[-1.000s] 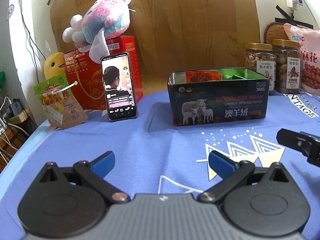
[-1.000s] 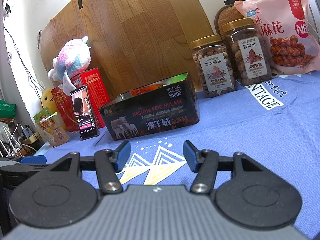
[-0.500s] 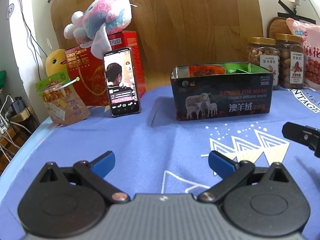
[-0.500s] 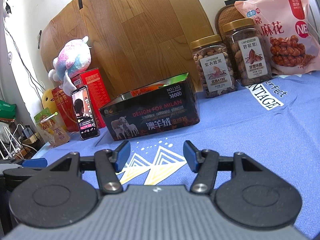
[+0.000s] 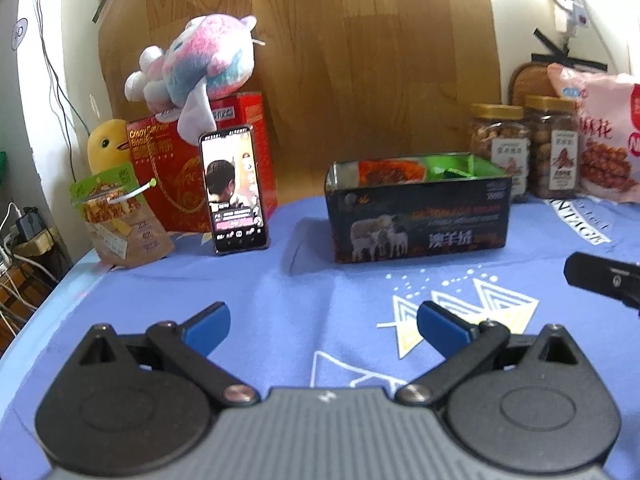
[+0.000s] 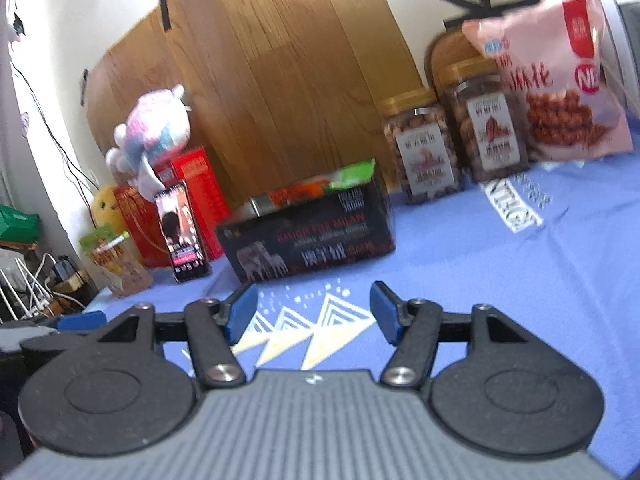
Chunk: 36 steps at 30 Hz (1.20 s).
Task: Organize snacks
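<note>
A dark tin box point(image 5: 420, 216) with a sheep picture stands on the blue cloth, holding orange and green snack packets point(image 5: 390, 170). It also shows in the right wrist view point(image 6: 308, 236). Two nut jars point(image 5: 524, 144) and a pink snack bag point(image 5: 604, 136) stand at the back right; the right wrist view shows the jars point(image 6: 452, 144) and the bag point(image 6: 560, 84). A small green-topped snack pouch point(image 5: 120, 216) stands at the far left. My left gripper point(image 5: 322, 326) is open and empty, well short of the box. My right gripper point(image 6: 312, 312) is open and empty.
A phone point(image 5: 234, 192) leans on a red biscuit box point(image 5: 200, 156) with a plush toy point(image 5: 192, 68) on top and a yellow duck point(image 5: 106, 144) beside it. A wooden board point(image 5: 360, 60) backs the table. Cables hang off the left edge point(image 5: 20, 280).
Both grippers have tilted and shifted; the views are blurred by motion. The right gripper has risen and turned so the box sits further left. Both stay open and empty.
</note>
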Available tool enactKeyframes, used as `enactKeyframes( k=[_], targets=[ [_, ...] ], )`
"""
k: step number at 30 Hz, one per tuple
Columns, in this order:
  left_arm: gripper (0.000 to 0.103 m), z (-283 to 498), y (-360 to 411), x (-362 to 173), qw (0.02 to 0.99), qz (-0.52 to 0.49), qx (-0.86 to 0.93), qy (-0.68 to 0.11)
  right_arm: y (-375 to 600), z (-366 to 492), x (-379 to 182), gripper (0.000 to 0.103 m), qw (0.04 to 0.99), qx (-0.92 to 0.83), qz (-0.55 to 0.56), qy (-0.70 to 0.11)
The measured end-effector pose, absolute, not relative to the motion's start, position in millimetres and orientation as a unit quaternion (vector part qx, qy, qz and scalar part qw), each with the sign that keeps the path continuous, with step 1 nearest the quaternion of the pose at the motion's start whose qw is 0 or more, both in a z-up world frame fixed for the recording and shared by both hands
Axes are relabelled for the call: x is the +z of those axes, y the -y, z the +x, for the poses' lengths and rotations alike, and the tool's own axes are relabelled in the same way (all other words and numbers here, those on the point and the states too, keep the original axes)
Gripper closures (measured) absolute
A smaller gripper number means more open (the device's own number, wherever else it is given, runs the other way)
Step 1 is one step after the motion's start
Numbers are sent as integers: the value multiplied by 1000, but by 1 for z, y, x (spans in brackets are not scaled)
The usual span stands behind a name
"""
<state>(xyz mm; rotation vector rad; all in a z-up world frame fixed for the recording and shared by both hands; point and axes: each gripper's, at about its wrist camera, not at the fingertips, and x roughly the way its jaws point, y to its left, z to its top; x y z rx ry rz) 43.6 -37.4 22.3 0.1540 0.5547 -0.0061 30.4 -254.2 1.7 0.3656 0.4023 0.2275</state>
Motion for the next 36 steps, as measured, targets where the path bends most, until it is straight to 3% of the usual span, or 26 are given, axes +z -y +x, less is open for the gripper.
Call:
enactKeyframes(
  k=[36],
  targets=[
    [0, 42, 34, 19, 948, 74, 1, -310, 247, 17, 3, 35, 950, 132, 195, -203]
  ],
)
